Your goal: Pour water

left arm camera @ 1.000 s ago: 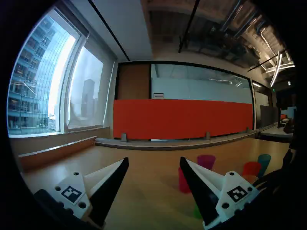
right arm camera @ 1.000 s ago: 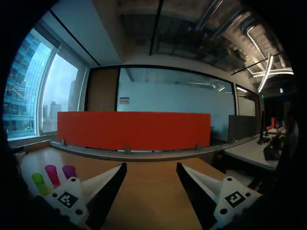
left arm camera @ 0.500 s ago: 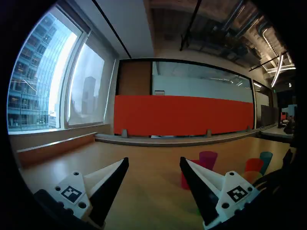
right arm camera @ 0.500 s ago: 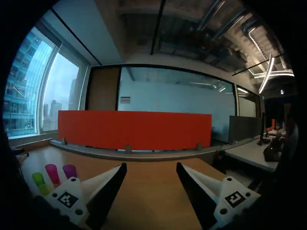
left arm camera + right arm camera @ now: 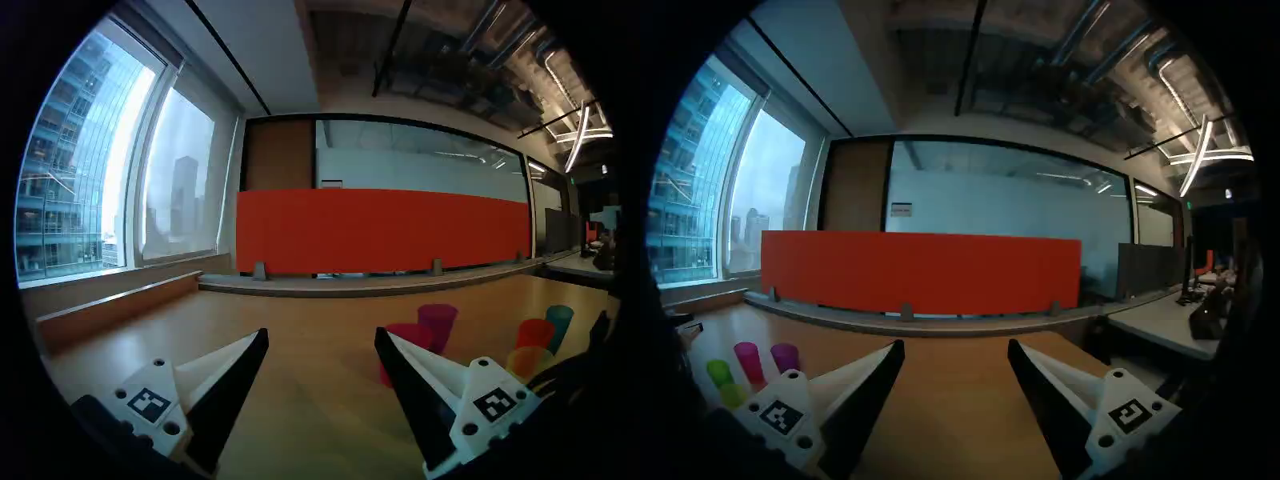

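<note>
Several coloured plastic cups stand on a wooden table. In the left gripper view a red cup and a purple cup stand just beyond my left gripper's right finger, with an orange cup and a teal cup farther right. My left gripper is open and holds nothing. In the right gripper view a green cup, a pink cup and a purple cup stand at the far left, left of my right gripper, which is open with nothing between its fingers.
A long orange divider panel runs along the table's far edge. Tall windows line the left side above a wooden ledge. Another desk with dark objects stands to the right.
The left gripper view has tilted down a little, so the cups sit higher and show more fully. The right gripper view has hardly shifted. Both grippers stay open.
</note>
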Available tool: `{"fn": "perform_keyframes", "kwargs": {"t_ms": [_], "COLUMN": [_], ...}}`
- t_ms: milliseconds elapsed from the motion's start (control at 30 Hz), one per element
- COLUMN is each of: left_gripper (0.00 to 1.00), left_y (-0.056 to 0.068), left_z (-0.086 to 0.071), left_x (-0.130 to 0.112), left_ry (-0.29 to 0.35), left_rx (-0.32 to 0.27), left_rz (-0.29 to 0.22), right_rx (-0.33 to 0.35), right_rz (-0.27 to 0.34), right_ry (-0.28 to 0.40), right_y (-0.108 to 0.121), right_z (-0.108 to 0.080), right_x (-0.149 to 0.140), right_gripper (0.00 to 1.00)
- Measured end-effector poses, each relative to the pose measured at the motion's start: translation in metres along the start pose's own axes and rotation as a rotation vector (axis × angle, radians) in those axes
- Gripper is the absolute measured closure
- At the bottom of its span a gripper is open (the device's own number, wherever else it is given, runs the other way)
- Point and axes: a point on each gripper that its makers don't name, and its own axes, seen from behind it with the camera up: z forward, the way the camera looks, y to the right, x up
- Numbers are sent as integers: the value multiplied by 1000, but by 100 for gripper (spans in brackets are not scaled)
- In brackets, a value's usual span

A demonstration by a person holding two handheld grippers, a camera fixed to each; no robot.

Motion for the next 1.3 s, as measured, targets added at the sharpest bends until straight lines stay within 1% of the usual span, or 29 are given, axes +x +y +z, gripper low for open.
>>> {"fn": "perform_keyframes", "kwargs": {"t_ms": [267,600,767,967,1300], "left_gripper": [1,1,1,1,1], "left_y": [0,0,0,0,0], "left_z": [1,1,1,1,1], "left_x": [-2,-2,-1,-1,-1], "left_ry": [-5,-6,-6,-6,-6], "left_rx": [-2,-2,-3,-2,-2], "left_rz": [2,7,7,7,7], "right_rx": [3,13,14,18,24], "right_rz": [-6,-10,-29,-54,-70], "right_ry": [0,-7,-10,11,32], "right_y": [-1,-4,-4,-5,-12], "right_z": [0,-1,-2,-3,6], "right_x": [-3,-13,-18,-21,-36], "right_gripper": [0,0,0,0,0]}}
